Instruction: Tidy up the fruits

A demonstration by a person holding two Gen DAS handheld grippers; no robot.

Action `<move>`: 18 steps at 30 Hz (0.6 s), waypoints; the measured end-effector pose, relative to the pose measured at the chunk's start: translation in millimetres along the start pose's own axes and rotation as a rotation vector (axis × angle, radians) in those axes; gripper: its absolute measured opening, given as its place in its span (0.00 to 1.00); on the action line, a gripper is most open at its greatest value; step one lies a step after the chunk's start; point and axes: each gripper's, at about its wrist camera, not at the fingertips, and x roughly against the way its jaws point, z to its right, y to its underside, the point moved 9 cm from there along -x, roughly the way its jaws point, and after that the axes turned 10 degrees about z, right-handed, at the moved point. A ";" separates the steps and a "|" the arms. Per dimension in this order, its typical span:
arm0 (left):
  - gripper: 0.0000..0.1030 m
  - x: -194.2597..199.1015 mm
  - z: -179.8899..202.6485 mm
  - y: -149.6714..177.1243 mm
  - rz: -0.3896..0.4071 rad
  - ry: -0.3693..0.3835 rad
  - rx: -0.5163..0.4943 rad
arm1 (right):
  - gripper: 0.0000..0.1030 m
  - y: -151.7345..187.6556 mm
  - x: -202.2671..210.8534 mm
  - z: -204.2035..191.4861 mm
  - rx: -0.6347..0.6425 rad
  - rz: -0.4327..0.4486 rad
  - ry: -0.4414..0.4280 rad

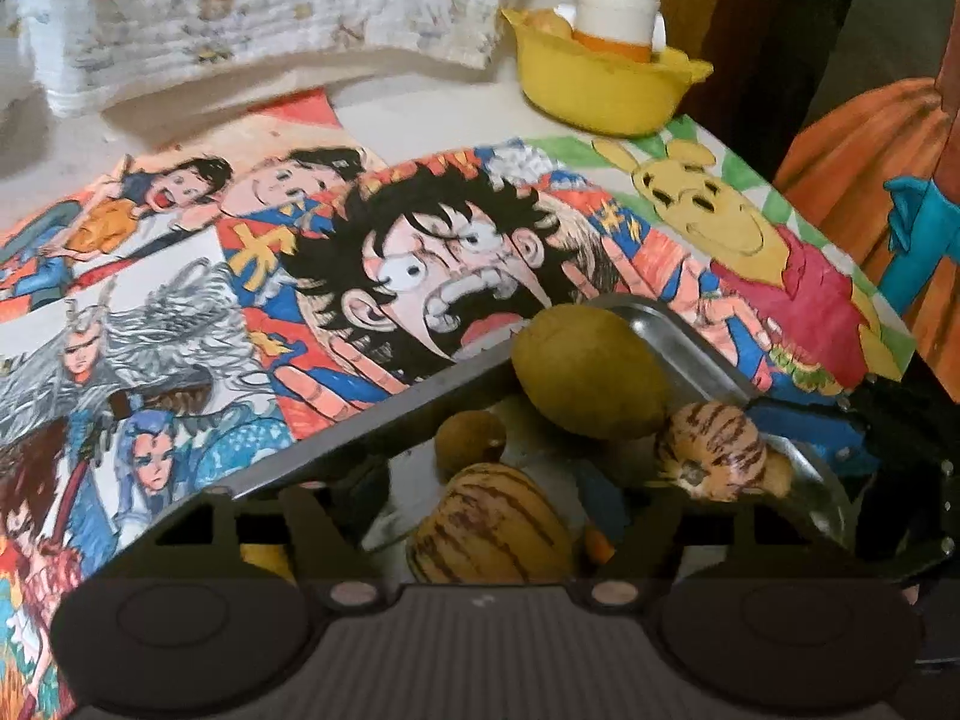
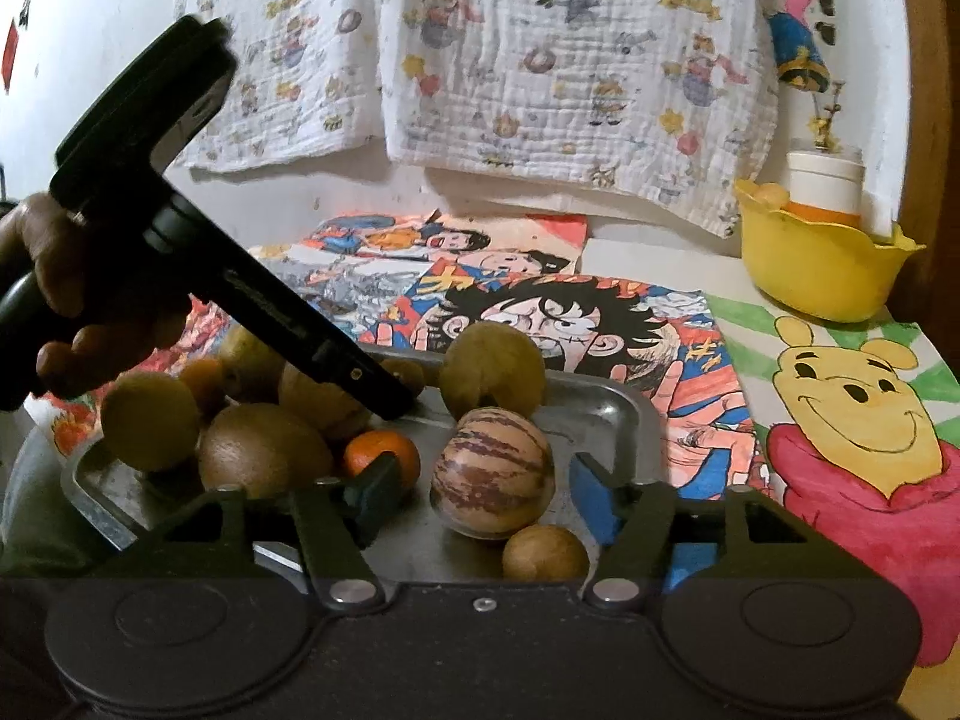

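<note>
A metal tray [image 2: 606, 414] sits on the desk [image 2: 654, 258], on top of bright cartoon drawings [image 2: 864, 408]. Fruit lies in the tray. In the right wrist view, one striped melon [image 2: 492, 474] sits between the blue pads of the right tool [image 2: 483, 492], which are spread apart and not touching it. A small brown fruit [image 2: 545, 552] lies just beside the melon, and one orange [image 2: 382, 457] is near it too. Several brown and yellow-green fruits are piled at the far side of the tray. The left tool [image 2: 396, 402] reaches down over that pile; a hand [image 2: 84, 294] holds it. Its pads are spread wide, with nothing pinched. In the left wrist view, two striped melons show. Behind the tray stands one yellow bowl [image 2: 822, 270] with a white jar [image 2: 825, 183] in it. A printed cloth [image 2: 480, 60] hangs at the back.
</note>
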 end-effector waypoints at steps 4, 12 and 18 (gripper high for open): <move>0.86 17.4 -2.5 -1.5 0.062 -0.028 0.043 | 0.76 -4.4 10.8 0.1 -0.051 0.040 0.006; 0.98 63.6 -2.3 7.8 0.214 -0.128 0.138 | 0.90 -15.9 38.8 -7.8 -0.088 0.129 0.012; 0.99 98.1 -4.1 31.9 0.296 -0.218 0.202 | 0.98 -23.8 64.6 -13.7 -0.096 0.205 0.017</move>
